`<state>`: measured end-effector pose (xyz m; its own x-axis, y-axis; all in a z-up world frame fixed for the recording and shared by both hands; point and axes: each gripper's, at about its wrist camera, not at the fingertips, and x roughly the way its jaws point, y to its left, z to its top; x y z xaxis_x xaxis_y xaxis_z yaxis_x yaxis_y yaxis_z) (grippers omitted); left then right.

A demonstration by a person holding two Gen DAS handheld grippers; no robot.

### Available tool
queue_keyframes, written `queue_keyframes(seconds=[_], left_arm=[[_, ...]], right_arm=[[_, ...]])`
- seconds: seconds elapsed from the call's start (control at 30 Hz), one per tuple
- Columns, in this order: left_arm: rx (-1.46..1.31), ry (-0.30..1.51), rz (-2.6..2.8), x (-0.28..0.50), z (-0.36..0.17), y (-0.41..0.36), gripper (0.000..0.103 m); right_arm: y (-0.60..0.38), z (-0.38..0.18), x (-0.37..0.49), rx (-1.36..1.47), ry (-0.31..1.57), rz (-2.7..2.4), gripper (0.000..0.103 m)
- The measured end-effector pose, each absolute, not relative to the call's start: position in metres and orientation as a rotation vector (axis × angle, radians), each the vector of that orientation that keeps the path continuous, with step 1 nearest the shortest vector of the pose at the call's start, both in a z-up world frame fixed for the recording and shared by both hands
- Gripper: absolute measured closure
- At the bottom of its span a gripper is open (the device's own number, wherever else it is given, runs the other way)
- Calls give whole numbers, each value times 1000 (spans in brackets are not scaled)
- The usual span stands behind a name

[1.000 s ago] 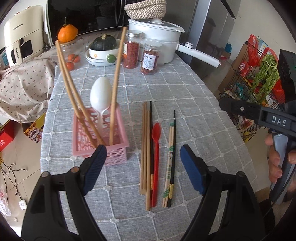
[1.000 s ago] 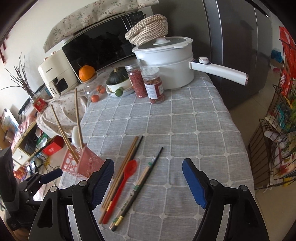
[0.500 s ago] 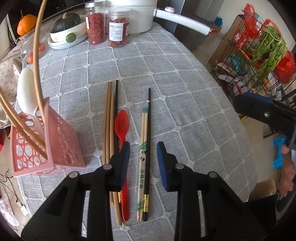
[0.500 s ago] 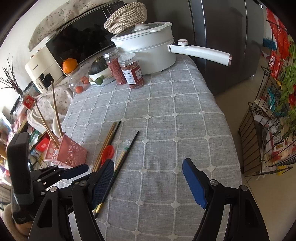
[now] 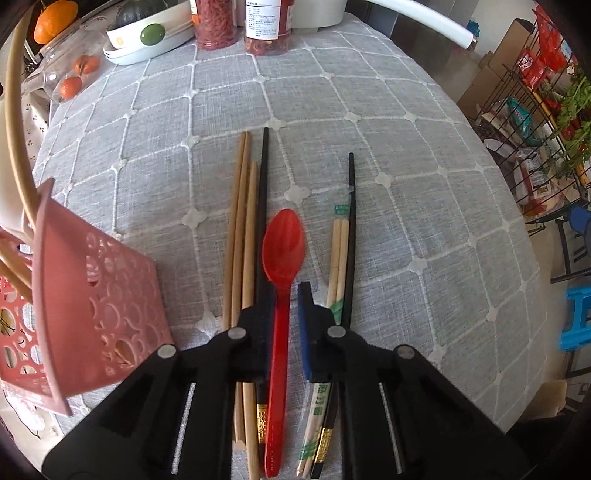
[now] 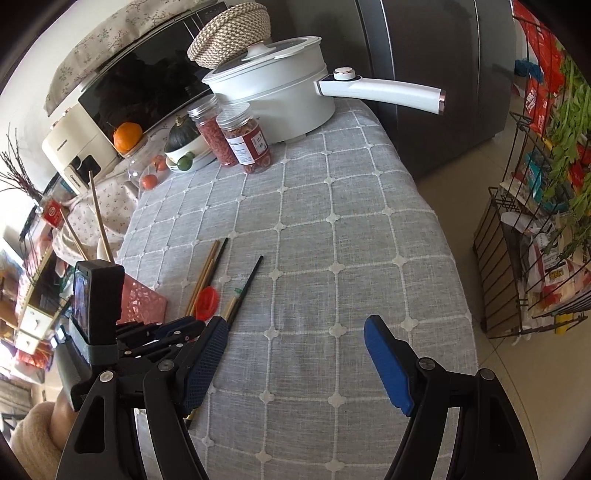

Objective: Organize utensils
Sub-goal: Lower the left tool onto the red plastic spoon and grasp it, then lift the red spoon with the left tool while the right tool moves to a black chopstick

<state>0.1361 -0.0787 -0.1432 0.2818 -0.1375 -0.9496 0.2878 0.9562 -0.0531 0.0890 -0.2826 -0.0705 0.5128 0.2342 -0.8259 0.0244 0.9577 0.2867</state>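
A red plastic spoon [image 5: 282, 258] lies on the grey checked tablecloth between wooden chopsticks [image 5: 240, 236] with a black one on its left and a bamboo pair with a black chopstick [image 5: 349, 236] on its right. My left gripper [image 5: 282, 310] is low over the table, its jaws narrowed to either side of the spoon's handle; a small gap shows on the right side. The pink perforated holder [image 5: 92, 306] stands at the left with wooden chopsticks and a white spoon in it. My right gripper [image 6: 295, 362] is open and empty above the cloth. The spoon [image 6: 207, 300] and holder [image 6: 142, 301] show there too.
At the table's far end stand two jars of red contents [image 6: 243, 138], a white pot with a long handle [image 6: 280, 96], a bowl with a green squash [image 5: 147, 26] and oranges. A wire rack with groceries [image 6: 535, 221] stands right of the table.
My left gripper has dropped down and forward onto the utensils and its jaws have narrowed around the red spoon's handle. The right gripper has drawn back slightly and stays open.
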Motion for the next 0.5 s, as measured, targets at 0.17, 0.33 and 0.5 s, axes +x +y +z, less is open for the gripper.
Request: queue_keyframes(seconds=[0.17, 0.33, 0.5], left_arm=[[155, 1258, -265, 134, -147, -80, 93], [117, 1175, -288, 126, -119, -77, 93], [31, 1053, -337, 114, -79, -62, 93]], right_arm=[[-280, -72, 90, 275, 1036, 132, 26], [-275, -74, 92, 263, 1046, 133, 26], [-267, -79, 100, 269, 1060, 128, 26]])
